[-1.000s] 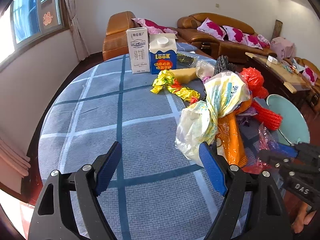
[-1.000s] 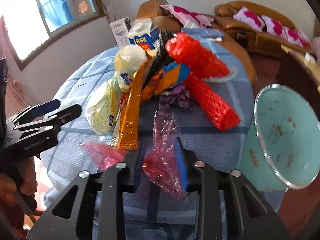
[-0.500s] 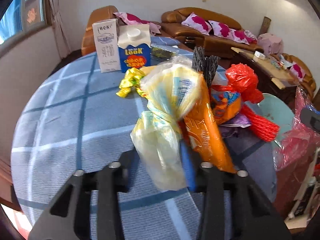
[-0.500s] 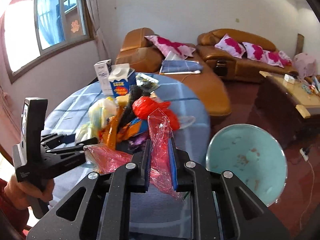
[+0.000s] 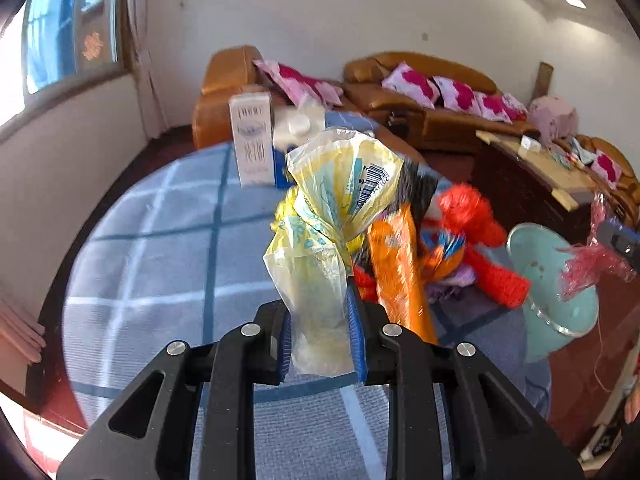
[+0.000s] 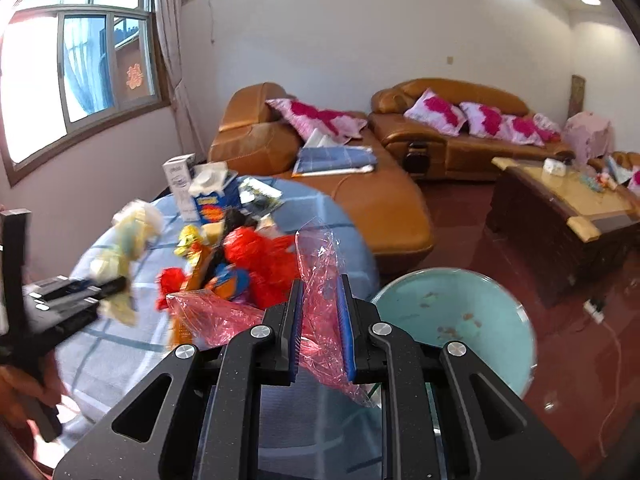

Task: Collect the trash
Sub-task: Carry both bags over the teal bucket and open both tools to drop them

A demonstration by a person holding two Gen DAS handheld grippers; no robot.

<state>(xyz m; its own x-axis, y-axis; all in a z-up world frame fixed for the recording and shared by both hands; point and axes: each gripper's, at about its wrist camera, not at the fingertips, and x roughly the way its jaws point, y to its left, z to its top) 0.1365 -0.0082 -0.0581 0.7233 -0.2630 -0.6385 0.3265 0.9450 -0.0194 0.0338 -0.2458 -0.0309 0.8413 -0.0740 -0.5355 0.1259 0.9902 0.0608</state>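
Observation:
My left gripper (image 5: 318,334) is shut on a yellow-and-white plastic bag (image 5: 332,216) and holds it above the blue checked table (image 5: 160,248). My right gripper (image 6: 322,326) is shut on a pink plastic wrapper (image 6: 320,280), lifted beside the table's right edge near a pale green bin (image 6: 460,316). The bin also shows in the left wrist view (image 5: 552,280). A heap of trash stays on the table: an orange wrapper (image 5: 396,264), red mesh netting (image 5: 476,240), a yellow foil wrapper (image 6: 188,242).
A white carton (image 5: 252,144) and a blue-and-white carton (image 6: 210,200) stand at the table's far side. Brown sofas (image 6: 460,136) with pink cushions line the back wall. A wooden coffee table (image 6: 568,204) stands at the right on the red floor.
My left gripper has closed on the yellow bag and lifted it. My right gripper has raised the pink wrapper off the table and moved right toward the bin.

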